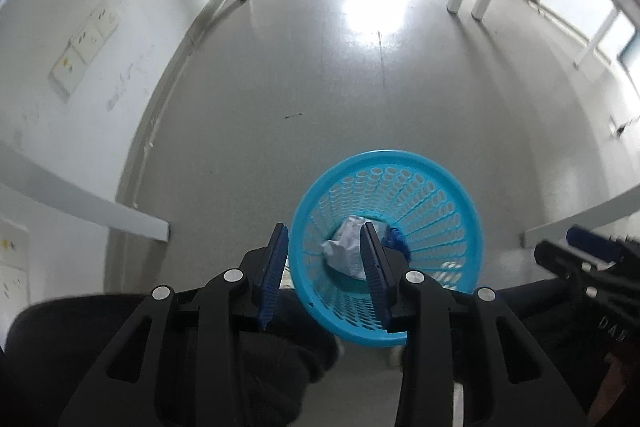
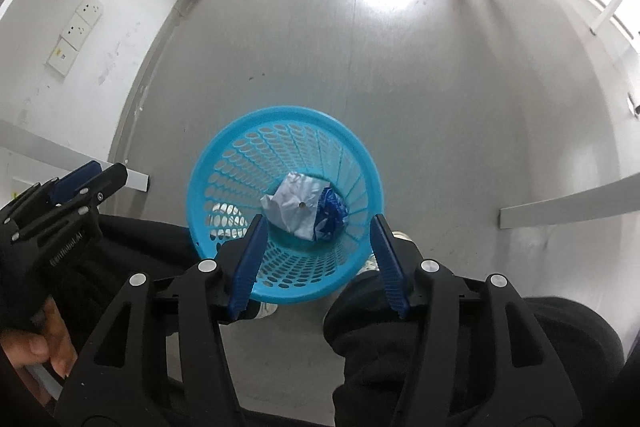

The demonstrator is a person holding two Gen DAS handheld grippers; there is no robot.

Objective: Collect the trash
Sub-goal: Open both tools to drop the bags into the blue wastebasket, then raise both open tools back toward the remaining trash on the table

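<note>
Both tongs stand apart and empty: the left gripper and right gripper hang over the blue basket. Crumpled white paper lies inside, a blue wrapper, perhaps plastic, touching it at 3 o'clock. Depositing looks done; next, search the floor at 12 o'clock.

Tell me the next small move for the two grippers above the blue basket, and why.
Probably lift both away and look over the floor for more trash. The left gripper and right gripper are open and hold nothing, while the crumpled white paper and blue wrapper already lie inside the blue basket.
</note>
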